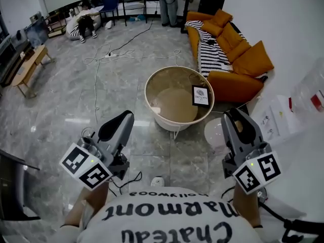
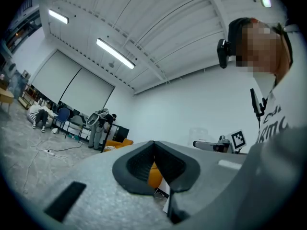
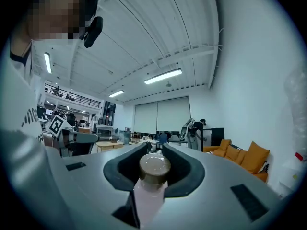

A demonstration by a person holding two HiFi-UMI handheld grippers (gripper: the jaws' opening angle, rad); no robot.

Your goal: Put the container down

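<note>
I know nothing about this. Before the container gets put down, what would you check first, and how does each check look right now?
1. Grip: right gripper shut on the pink container: ok.
2. Lid: brown cap on the container: ok.
3. Other hand: left gripper shut, nothing in it: ok.
4. Landing spot: bare room on the round table beside the card: ok.
5. Container over that table: not ok, it hangs short of it.
6. How full the container is: cannot tell.

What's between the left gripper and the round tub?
Only bare floor, as the head view shows; the left gripper is short of the tub.
</note>
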